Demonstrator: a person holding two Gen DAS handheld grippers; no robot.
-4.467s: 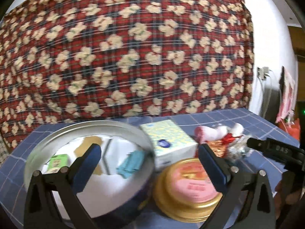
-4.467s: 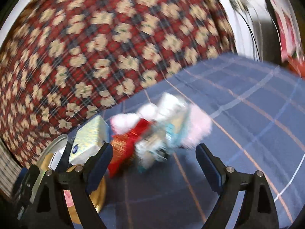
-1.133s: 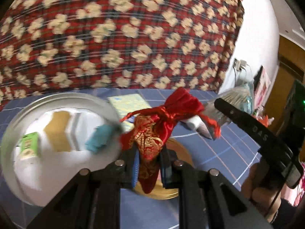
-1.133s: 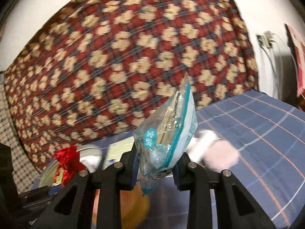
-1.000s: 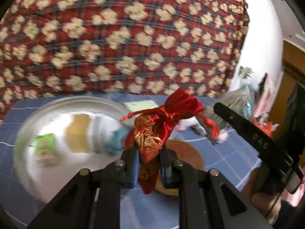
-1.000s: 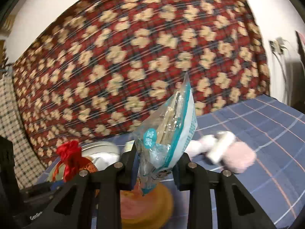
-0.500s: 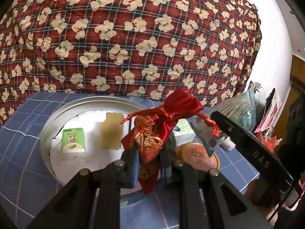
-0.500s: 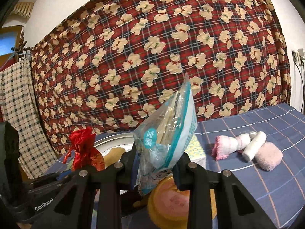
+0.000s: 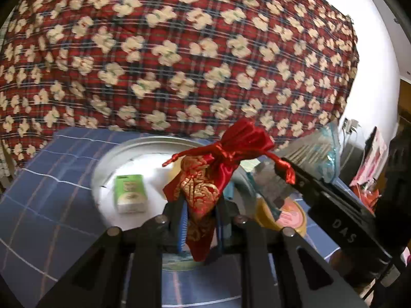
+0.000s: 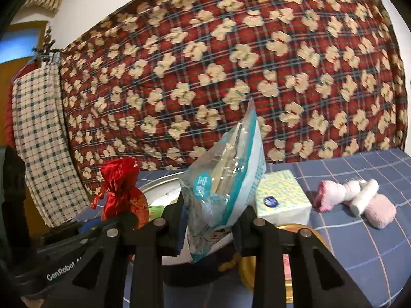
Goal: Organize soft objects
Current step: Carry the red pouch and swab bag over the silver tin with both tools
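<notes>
A: What does the left gripper (image 9: 199, 220) hold?
B: A red pouch (image 9: 205, 177) with gold pattern, clamped upright above the round tin (image 9: 143, 146). A green packet (image 9: 131, 192) lies inside the tin.
A: And the right gripper (image 10: 208, 228)?
B: It pinches a clear teal-edged bag (image 10: 226, 179); its round label is unreadable. "GenRobot" shows on the left gripper's body, "DAS" on the right's.
A: On the counter (image 10: 359, 251)?
B: A tissue box (image 10: 282, 195) and pink rolls (image 10: 359, 200), to the right.
</notes>
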